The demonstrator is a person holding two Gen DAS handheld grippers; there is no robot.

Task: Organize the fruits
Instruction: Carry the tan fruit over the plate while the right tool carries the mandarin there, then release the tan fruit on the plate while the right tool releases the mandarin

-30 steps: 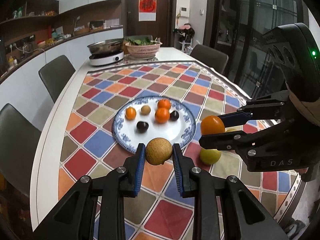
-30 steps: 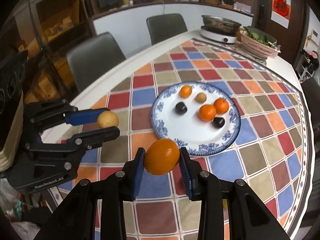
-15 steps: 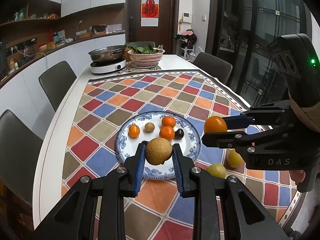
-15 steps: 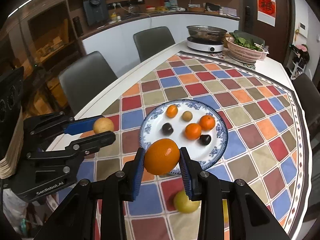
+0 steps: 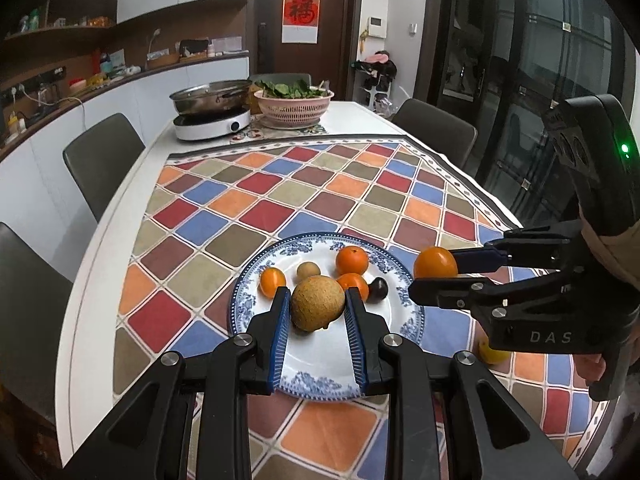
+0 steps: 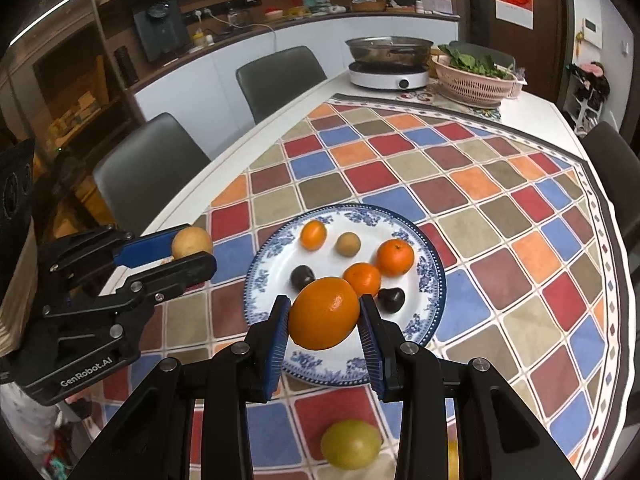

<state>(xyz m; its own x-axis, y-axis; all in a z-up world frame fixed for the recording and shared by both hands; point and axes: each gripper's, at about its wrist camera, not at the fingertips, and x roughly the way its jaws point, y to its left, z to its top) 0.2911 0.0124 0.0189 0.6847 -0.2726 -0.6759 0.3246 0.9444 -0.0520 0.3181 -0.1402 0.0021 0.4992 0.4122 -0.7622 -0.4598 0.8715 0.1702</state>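
My left gripper (image 5: 318, 312) is shut on a round tan fruit (image 5: 317, 307), held above the near part of the blue-and-white plate (image 5: 320, 376). It also shows in the right wrist view (image 6: 191, 242), left of the plate (image 6: 264, 276). My right gripper (image 6: 324, 314) is shut on a large orange (image 6: 324, 312), held above the plate's near rim; it shows in the left wrist view (image 5: 435, 263) at the plate's right. The plate holds several small oranges (image 6: 395, 257), a small tan fruit (image 6: 348, 244) and two dark fruits (image 6: 302, 277).
A yellow-green fruit (image 6: 351, 443) lies on the checkered cloth (image 6: 500, 208) near the plate; another yellow one (image 5: 493, 353) shows under the right gripper. At the table's far end stand a cooker with a pan (image 5: 212, 114) and a pink basket of greens (image 5: 294, 104). Chairs (image 5: 102, 160) line the sides.
Both grippers have risen and pulled back with their fruits still held; the plate and table now look farther off and the room's far end shows more.
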